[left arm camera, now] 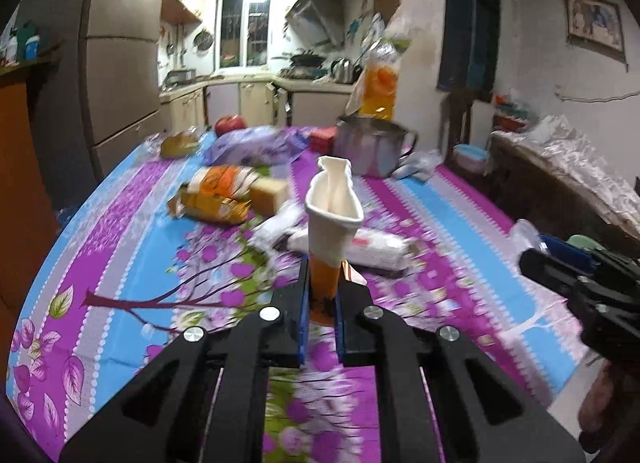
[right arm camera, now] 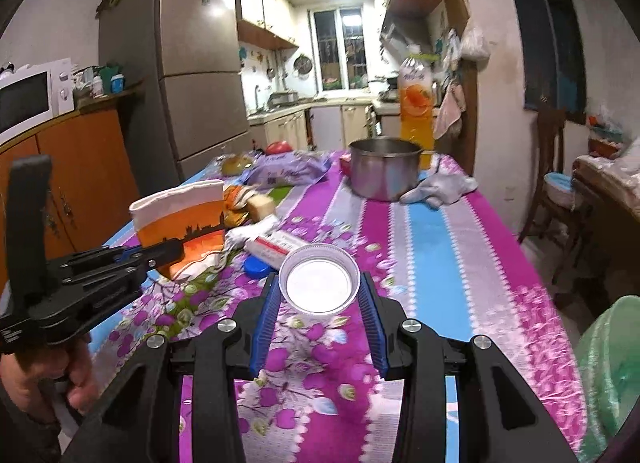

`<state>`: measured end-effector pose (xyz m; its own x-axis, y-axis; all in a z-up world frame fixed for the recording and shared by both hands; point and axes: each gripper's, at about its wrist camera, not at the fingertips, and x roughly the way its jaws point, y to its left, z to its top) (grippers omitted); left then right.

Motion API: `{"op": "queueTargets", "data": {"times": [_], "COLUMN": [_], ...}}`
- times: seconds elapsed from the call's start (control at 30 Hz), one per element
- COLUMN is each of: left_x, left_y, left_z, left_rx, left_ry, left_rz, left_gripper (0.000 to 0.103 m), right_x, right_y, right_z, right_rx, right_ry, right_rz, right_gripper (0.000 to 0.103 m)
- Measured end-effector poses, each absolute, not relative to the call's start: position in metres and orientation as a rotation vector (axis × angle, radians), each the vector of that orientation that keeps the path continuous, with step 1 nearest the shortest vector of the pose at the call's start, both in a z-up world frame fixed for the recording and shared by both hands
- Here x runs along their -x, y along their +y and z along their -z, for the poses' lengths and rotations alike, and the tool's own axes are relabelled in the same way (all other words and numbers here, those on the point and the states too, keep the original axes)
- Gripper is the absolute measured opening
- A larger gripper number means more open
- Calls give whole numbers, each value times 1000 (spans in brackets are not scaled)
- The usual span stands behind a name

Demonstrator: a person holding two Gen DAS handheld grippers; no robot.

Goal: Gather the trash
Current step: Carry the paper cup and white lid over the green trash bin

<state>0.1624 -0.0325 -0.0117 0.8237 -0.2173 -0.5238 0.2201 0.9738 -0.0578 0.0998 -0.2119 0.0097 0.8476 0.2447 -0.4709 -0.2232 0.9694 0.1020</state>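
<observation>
Left tongs (left arm camera: 323, 295) are pinching a flattened paper cup (left arm camera: 331, 219) — orange at the bottom, white at its squashed rim, standing up at centre frame, lifted clear of the floral surface (left arm camera: 120, 231). In the right wrist view that same cup (right arm camera: 182, 219) shows at middle left, clamped by the left tongs (right arm camera: 176, 251) with a hand (right arm camera: 48, 379) below at lower left. Right tongs (right arm camera: 320, 295) hold a clear plastic cup (right arm camera: 319, 283) between the blue pads (right arm camera: 264, 315) — its round mouth faces the lens, low centre. On the cloth behind: a white wrapper (left arm camera: 372, 249), a blue cap (right arm camera: 256, 266), an orange packet (left arm camera: 216, 199), a steel pot (right arm camera: 385, 167) and a juice bottle (right arm camera: 417, 103) toward the top. A green bag (right arm camera: 608, 375) bulges at the lower right edge.
</observation>
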Motion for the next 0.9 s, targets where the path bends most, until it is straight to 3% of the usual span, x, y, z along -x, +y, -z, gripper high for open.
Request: {"op": "queueTargets", "data": {"times": [0.9], "left_x": [-137], "left_y": [-260], "left_z": [-30], "left_rx": [-108], "left_ry": [460], "left_rz": [637], "left_gripper": [8], "right_x": [-11], "right_y": [-414], "right_z": [-64], "right_rx": [-86], "right_ry": [436], "right_rz": [247], "right_gripper": [41]}}
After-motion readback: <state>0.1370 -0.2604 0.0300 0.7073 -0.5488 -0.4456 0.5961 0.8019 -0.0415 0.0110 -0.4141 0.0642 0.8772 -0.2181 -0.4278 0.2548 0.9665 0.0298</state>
